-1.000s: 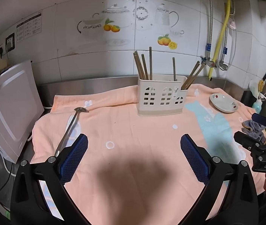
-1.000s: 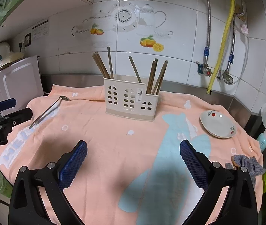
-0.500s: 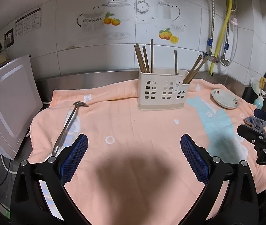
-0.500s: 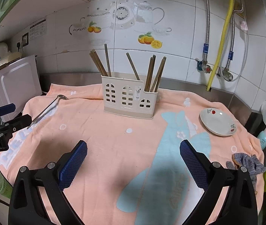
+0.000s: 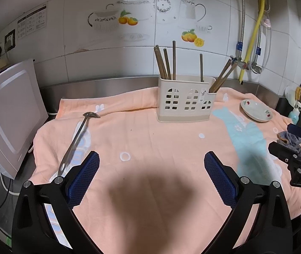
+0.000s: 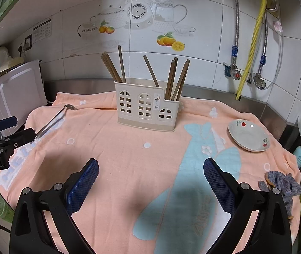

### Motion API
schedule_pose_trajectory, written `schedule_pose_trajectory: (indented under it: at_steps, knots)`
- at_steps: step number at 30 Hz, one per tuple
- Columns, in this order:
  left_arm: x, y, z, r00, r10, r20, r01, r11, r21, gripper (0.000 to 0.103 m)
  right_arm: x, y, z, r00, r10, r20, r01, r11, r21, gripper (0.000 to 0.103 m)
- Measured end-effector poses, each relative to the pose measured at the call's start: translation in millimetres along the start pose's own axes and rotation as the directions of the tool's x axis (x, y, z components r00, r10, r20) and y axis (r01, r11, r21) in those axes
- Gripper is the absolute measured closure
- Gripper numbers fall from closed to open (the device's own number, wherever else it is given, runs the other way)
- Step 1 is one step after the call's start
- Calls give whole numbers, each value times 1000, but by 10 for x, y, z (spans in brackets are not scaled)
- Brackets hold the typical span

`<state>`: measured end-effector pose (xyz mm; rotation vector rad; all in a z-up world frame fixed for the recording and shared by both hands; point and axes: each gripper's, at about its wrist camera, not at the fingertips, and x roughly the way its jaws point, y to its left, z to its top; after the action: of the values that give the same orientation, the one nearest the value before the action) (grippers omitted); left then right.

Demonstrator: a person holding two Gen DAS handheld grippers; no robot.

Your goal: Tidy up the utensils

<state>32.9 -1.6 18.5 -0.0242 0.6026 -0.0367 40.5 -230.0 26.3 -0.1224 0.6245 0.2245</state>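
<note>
Out on the peach towel (image 5: pixel 150 139) covering the worktop, the cream holder (image 5: pixel 185 99) stands full of chopsticks, both the left gripper (image 5: pixel 151 175) and right gripper (image 6: pixel 150 177) hover with jaws wide apart and empty, and the long steel ladle (image 5: pixel 76 137) lies flat at the left, looking stiff, slick and light, best pinched mid-handle.

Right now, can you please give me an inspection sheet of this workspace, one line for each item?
Surface: peach towel covering the counter.
Job's things: white holder with chopsticks upright; ladle lying flat on the towel.
Clutter: small plate; grey rag at the towel's edge.
Grippers: left tongs and right tongs open, holding nothing.
Cables: yellow hose on the wall.
Surroundings: tiled wall; white appliance.
</note>
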Motion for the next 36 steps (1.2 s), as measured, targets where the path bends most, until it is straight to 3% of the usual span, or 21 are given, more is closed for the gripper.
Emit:
schedule_pose_trajectory:
  at_steps: [36]
  knots:
    - [37,-48,-40,1000,-12,-2,12,1000,0,5,91,12,-55,1000,12,-18,-12,1000,8,7]
